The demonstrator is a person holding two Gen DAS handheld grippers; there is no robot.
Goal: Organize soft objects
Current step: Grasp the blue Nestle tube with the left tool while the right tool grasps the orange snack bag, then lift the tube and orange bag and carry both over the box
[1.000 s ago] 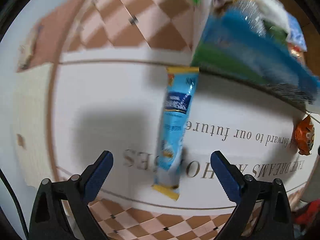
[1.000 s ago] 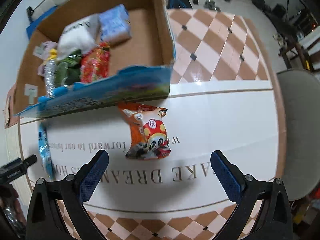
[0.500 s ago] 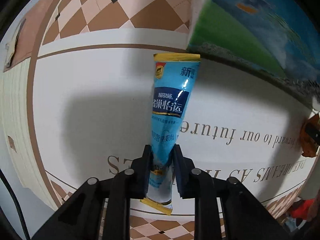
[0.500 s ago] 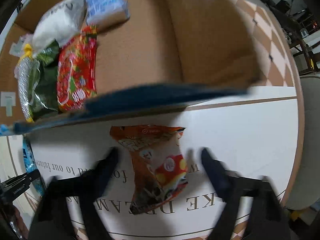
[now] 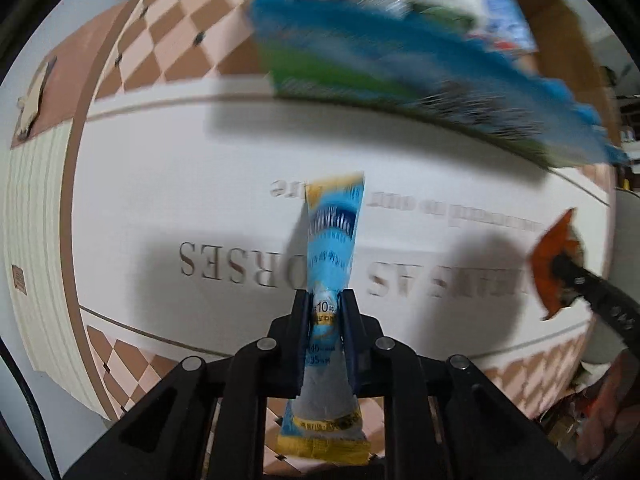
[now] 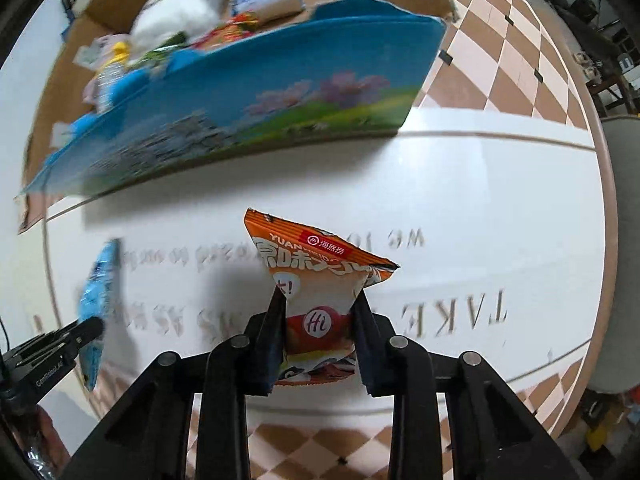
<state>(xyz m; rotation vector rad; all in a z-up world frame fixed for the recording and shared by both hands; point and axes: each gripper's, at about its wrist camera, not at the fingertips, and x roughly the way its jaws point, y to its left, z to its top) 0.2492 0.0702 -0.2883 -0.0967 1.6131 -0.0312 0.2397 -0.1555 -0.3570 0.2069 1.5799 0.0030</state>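
My left gripper (image 5: 326,302) is shut on a long light-blue sachet (image 5: 332,248) with yellow ends, held off the white table (image 5: 160,184). The same sachet (image 6: 98,296) and the left gripper's finger (image 6: 86,330) show at the left of the right wrist view. My right gripper (image 6: 318,302) is shut on an orange and white snack packet (image 6: 320,276), which bunches between the pads. That packet (image 5: 554,256) appears at the right edge of the left wrist view. Behind both stands a cardboard box (image 6: 248,120) with a blue printed front, holding several soft packets.
The table has grey lettering (image 6: 472,316) and a checkered brown border (image 5: 160,32). A grey chair (image 6: 620,240) stands off the table's right edge. Dark furniture (image 6: 580,12) sits on the floor at the far right.
Both grippers have shut: the left on the blue sachet, the right on the orange packet. The left gripper has since risen, and the sachet is lifted off the table.
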